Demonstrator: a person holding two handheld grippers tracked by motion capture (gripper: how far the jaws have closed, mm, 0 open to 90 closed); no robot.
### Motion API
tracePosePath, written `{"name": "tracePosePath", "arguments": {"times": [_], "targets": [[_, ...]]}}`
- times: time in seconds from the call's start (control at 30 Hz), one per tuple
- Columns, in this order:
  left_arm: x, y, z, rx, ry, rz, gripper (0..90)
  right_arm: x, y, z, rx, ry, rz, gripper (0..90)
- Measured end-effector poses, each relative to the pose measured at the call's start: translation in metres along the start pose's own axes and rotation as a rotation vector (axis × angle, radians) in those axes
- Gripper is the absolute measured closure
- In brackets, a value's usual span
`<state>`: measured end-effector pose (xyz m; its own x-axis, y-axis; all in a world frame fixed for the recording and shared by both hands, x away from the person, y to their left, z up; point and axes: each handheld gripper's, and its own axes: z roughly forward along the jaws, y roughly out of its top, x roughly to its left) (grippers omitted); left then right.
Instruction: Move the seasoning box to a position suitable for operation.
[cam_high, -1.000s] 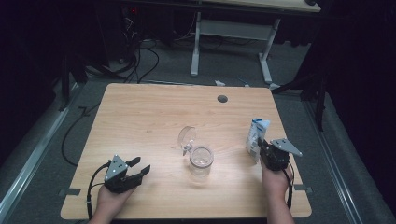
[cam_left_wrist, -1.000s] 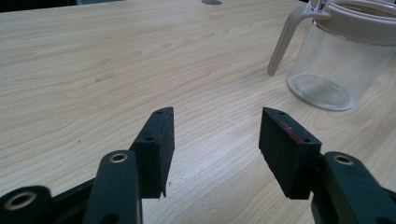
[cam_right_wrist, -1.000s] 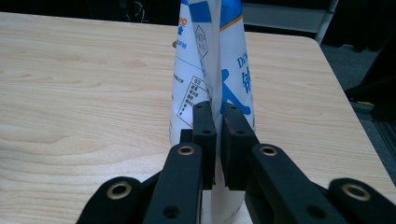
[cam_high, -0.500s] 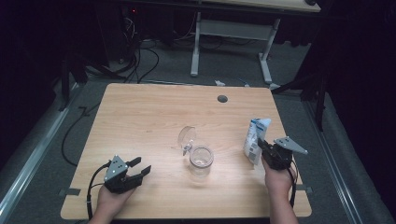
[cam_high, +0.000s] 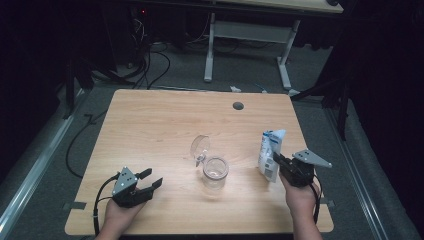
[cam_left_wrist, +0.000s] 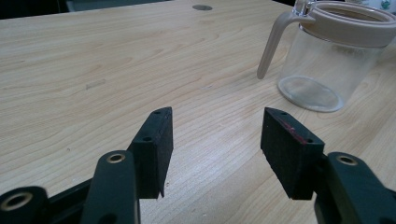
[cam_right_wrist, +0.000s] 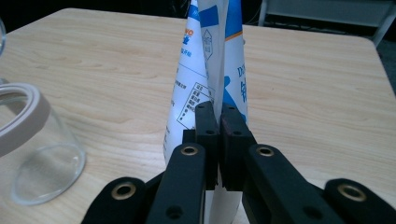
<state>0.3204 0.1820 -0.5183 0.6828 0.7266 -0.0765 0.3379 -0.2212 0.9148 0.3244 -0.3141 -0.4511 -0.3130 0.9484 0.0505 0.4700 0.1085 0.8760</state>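
Note:
A clear glass jar (cam_high: 215, 172) (cam_left_wrist: 334, 60) (cam_right_wrist: 32, 149) with a beige rim and a flipped-open lid (cam_high: 200, 147) stands near the middle of the wooden table (cam_high: 165, 125). To its right stands a white and blue pouch (cam_high: 270, 154) (cam_right_wrist: 210, 79), upright. My right gripper (cam_high: 276, 161) (cam_right_wrist: 218, 116) is shut on the pouch's side seam. My left gripper (cam_high: 150, 179) (cam_left_wrist: 215, 144) rests at the front left of the table, open and holding nothing, pointing toward the jar.
A round cable hole (cam_high: 238, 106) (cam_left_wrist: 202, 7) lies at the table's far side. Another desk's white frame (cam_high: 250, 35) stands beyond on the floor, with cables (cam_high: 150, 55) to its left. The surroundings are dark.
My right gripper and the pouch have shifted slightly, the gripper's top plate tilting a little more to the right. The left gripper and jar have stayed in place.

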Motion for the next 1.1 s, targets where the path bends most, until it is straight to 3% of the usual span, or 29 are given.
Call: {"name": "tracePosePath", "arguments": {"times": [0.27,0.83,1.1], "targets": [[-0.001,-0.001,0.001,0.004,-0.003,0.003,44.1,0.009,-0.001,-0.005,0.041,0.038,-0.041,88.2],[-0.004,0.000,0.001,-0.003,-0.030,0.014,42.6,0.018,0.010,-0.011,0.119,0.104,-0.079,88.2],[-0.010,0.001,0.003,0.011,-0.047,0.058,40.7,0.020,0.012,-0.010,0.163,0.122,-0.089,88.3]]}}
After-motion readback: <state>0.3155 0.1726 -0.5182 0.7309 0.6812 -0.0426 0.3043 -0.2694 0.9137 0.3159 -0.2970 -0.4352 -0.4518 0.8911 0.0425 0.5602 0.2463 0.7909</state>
